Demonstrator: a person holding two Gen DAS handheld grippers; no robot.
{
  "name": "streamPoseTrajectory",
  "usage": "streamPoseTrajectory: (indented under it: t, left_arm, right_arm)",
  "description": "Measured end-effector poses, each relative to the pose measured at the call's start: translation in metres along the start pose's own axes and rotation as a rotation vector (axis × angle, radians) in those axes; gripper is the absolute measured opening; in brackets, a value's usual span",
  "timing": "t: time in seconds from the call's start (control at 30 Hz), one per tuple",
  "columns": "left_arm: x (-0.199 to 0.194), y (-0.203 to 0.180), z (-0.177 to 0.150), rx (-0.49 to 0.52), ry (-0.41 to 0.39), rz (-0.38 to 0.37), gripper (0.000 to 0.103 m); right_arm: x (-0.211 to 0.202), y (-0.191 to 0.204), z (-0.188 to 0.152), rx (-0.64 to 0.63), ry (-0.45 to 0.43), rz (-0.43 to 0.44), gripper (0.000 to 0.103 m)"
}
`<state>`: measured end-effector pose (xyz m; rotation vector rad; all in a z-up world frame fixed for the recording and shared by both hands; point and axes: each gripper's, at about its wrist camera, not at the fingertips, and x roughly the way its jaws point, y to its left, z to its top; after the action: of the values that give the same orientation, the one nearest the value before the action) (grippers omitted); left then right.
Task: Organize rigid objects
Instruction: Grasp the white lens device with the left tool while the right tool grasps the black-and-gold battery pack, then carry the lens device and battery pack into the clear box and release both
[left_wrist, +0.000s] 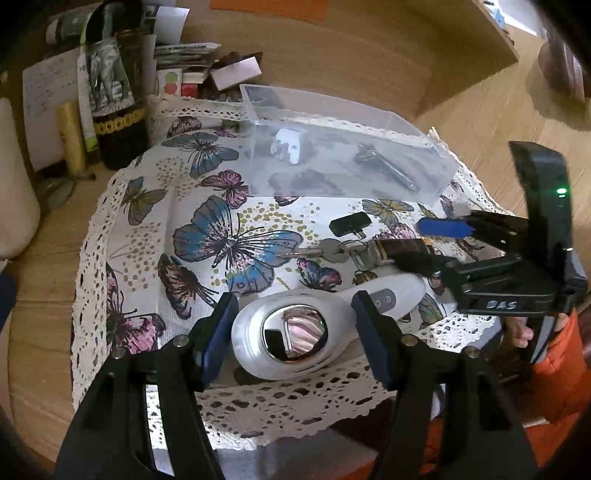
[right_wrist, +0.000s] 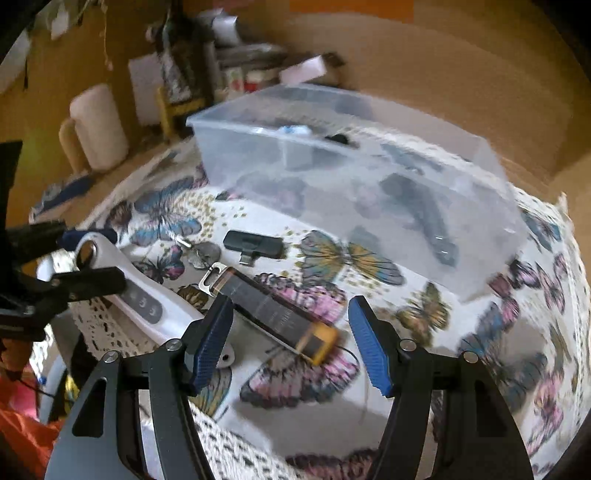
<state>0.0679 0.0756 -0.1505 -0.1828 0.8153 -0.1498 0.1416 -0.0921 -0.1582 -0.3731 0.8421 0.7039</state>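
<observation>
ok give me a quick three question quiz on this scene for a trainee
1. True or false: the left tongs are shut on the white device.
2. Which lies outside the clear bin? A) white plug B) keys C) dark tool
3. Fill in: the right tongs stand open around the dark bar with the ____ end.

Key:
1. False; they are open, one finger on each side of its head.
2. B; the keys lie on the butterfly cloth, while the white plug and dark tool are in the bin.
3. Yellow; see the bar.
</observation>
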Motion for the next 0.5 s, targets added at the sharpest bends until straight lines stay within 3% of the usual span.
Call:
streamPoseTrajectory:
  t: [0.1, 0.2, 0.37, 0.5]
  left_arm:
    - [0.003, 0.000, 0.002, 0.004, -0.007, -0.012, 0.064]
    - [0.006, 0.000, 0.004, 0.002, -0.003, -0.023, 0.064]
    - [0.014, 0.000, 0.008, -0.024, 0.006, -0.029, 0.070]
    - [0.013, -0.001, 0.008, -0.045, -0.016, -0.035, 0.064]
  right_arm:
    - [0.007, -0.005, 0.003, 0.005, 0.027, 0.022, 0.049]
    - [0.004, -0.011, 0.001, 0.020, 0.022, 0.005, 0.022]
    - [-0.006, -0.015, -0.014, 0.050, -0.011, -0.023, 0.022]
    - [-0.017, -0.016, -0.026, 0.074, -0.038, -0.030, 0.022]
